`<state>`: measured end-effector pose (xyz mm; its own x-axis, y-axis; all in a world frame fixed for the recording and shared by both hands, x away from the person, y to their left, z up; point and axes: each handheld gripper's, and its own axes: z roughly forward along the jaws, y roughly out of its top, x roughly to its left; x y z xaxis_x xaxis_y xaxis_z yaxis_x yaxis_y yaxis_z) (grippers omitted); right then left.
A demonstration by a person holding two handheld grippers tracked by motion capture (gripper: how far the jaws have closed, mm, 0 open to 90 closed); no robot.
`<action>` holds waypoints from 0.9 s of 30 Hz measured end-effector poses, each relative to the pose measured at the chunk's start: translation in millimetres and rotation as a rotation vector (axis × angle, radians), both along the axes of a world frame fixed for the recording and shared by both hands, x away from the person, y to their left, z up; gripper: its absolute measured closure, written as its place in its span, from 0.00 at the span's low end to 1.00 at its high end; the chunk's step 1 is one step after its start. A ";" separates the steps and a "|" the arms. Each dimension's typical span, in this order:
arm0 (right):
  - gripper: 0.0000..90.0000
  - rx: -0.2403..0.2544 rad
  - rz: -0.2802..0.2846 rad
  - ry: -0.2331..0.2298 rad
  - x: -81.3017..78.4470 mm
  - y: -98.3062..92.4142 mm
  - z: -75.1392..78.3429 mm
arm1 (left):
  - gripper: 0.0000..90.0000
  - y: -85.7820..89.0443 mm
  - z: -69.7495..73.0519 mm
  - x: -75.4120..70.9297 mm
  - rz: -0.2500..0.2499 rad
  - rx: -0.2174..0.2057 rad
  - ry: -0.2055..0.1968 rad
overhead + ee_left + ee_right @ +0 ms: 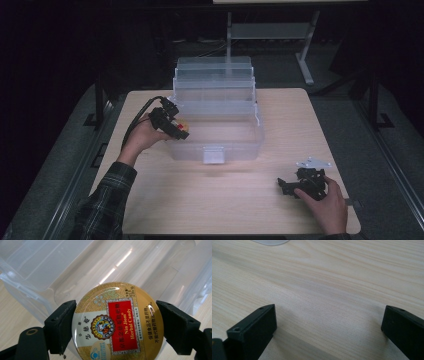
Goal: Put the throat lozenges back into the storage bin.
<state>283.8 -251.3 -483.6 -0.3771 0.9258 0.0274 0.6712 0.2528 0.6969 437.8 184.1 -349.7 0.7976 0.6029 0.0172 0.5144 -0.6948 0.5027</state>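
Two grippers: we hold one in each hand, both over a single desk.
Desk (210,200): the largest thing we see, pale wood grain, taking up the middle of the high view from the centre down to the lower edge.
Clear plastic box (217,125): it stands open at the centre of the high view, towards the desk's far edge, with stepped trays rising at its back and a latch on its near wall; in the left gripper view its see-through walls cover the upper part of the frame.
Our left hand (142,136): left of centre in the high view, raised just beside the box's left end, with a plaid sleeve running down to the lower left corner.
Our right hand (327,200): lower right of the high view, resting on the desk well apart from the box.
Left gripper (170,122): clamped on the tin, one black jaw on each side of its rim.
Right gripper (300,182): jaws wide apart with bare desk between them.
Round candy tin (117,321): gold lid with a red label reading "Nin Jiom Herbal Candy", at the lower centre of the left gripper view, held over the box's left edge.
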 end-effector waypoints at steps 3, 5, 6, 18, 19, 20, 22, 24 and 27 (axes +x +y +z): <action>0.00 0.000 0.000 0.000 0.0 0.0 0.0 | 0.21 -0.3 -0.6 0.2 0.000 -0.001 0.001; 0.00 0.000 0.000 0.000 0.0 0.0 0.0 | 0.21 0.4 -0.1 0.3 -0.001 -0.007 -0.003; 0.00 0.000 0.000 0.000 0.0 0.0 0.0 | 0.21 0.4 -0.1 0.3 -0.001 -0.007 -0.003; 0.00 0.001 0.000 0.000 0.1 0.1 0.0 | 0.21 11.0 9.6 -7.1 0.013 -0.040 -0.036; 0.00 0.001 0.000 0.000 0.1 0.1 0.0 | 0.21 12.5 10.5 -8.1 0.016 -0.042 -0.032; 0.00 0.001 0.000 0.000 0.1 0.1 0.0 | 0.20 13.8 11.3 -9.0 0.017 -0.039 -0.038; 0.00 0.001 0.000 0.000 0.1 0.1 0.0 | 0.20 16.4 13.8 -11.8 0.019 -0.042 -0.045; 0.00 0.001 0.000 0.001 0.1 0.1 0.0 | 0.20 19.1 17.1 -16.0 0.022 -0.049 -0.058; 0.00 0.001 0.000 0.000 0.1 0.1 0.0 | 0.20 23.4 20.1 -22.8 0.022 -0.067 -0.066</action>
